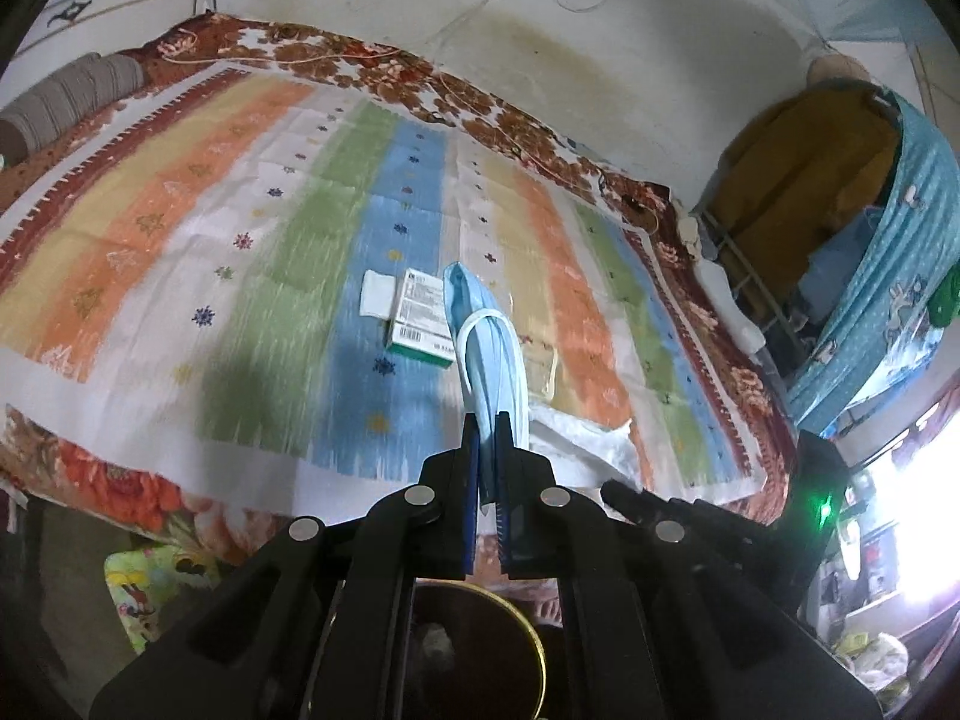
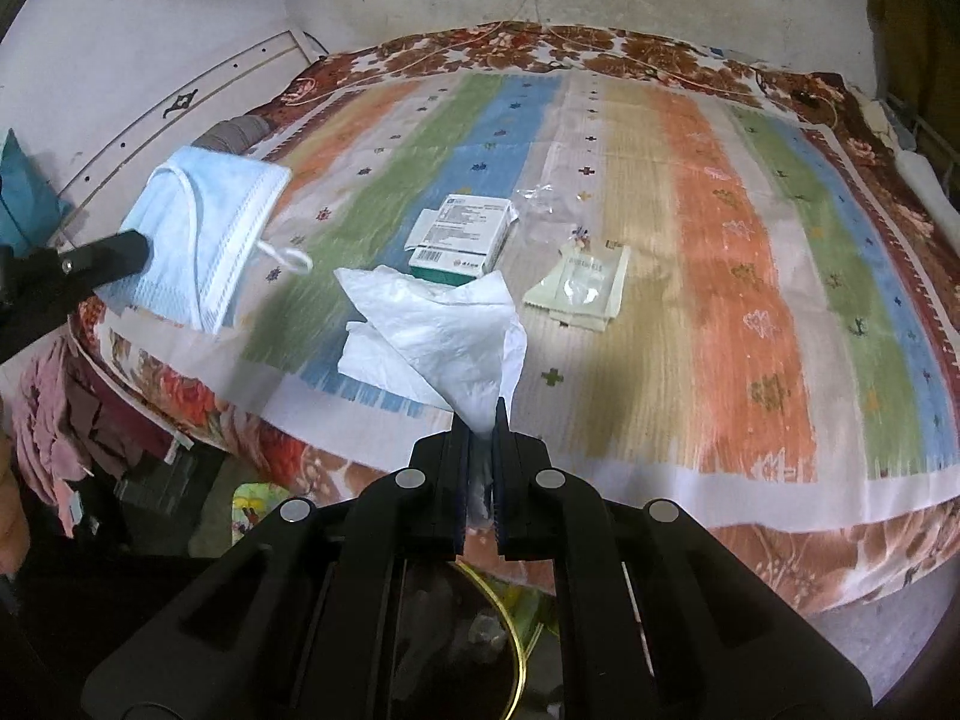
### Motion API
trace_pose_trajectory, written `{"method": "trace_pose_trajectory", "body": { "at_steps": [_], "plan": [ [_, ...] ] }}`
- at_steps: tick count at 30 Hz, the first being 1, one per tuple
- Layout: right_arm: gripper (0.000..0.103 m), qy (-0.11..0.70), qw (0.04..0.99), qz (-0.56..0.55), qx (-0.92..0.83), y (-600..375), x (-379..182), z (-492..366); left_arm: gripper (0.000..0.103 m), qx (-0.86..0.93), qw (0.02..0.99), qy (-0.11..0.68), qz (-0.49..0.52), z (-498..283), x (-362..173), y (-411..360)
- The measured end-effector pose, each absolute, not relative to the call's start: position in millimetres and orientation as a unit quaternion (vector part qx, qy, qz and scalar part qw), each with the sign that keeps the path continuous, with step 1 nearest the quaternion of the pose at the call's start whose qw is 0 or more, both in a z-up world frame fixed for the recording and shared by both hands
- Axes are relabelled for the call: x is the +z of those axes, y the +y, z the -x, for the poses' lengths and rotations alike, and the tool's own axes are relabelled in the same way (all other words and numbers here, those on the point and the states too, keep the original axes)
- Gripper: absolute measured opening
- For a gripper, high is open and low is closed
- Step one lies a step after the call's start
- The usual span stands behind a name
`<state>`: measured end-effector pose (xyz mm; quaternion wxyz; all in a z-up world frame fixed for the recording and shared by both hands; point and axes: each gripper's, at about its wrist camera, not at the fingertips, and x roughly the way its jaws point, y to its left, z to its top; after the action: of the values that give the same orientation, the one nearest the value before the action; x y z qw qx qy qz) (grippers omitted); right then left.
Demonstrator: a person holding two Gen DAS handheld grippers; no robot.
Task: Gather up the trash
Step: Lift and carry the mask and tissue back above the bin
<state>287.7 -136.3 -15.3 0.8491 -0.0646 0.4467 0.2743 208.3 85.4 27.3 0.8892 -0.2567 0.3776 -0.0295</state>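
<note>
My left claw [image 1: 487, 420] is clamped on a pale blue pleated face mask [image 1: 489, 342], which stands up out of the jaws through the centre of the left wrist frame, its long axis running along the fingers and its white ear loop draped over the top. My right claw [image 2: 481, 414] is clamped on a crumpled white tissue [image 2: 438, 342], which fans out from the jaws toward the upper left of the right wrist frame. So both my claws are full.

The relation that counts is bin to claws. Directly below each claw, at the bottom centre of both frames, I see a dark round bin with a gold rim [image 2: 516, 654], off the near edge of the bed with the striped multicoloured sheet [image 2: 720, 276]. Something pale and crumpled seems to lie inside it, but it is too dark to name. I judge both claws need only to travel down and open, and neither is clearly nearer.

Still lying on the sheet, beyond the tissue: a white and green cardboard medicine box [image 2: 462, 234] at the centre of the frame, a pale cream sachet wrapper [image 2: 579, 288] just right of it, and a scrap of clear plastic film [image 2: 537, 195] above that. In the left frame a small white folded paper [image 1: 378, 294] lies just left of the box.
</note>
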Motion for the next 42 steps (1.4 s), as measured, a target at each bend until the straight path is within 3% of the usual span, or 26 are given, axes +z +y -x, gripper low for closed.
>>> {"method": "trace_pose_trajectory", "body": {
  "at_steps": [28, 42],
  "plan": [
    [0.005, 0.459, 0.841, 0.087, 0.274, -162, -47, -200, 0.004, -0.01, 0.896, 0.396, 0.202, -124, 5, 45],
    [0.005, 0.485, 0.824, 0.13, 0.263, -156, -74, -171, 0.004, 0.008, 0.873, 0.457, 0.172, -111, -26, 22]
  ]
}}
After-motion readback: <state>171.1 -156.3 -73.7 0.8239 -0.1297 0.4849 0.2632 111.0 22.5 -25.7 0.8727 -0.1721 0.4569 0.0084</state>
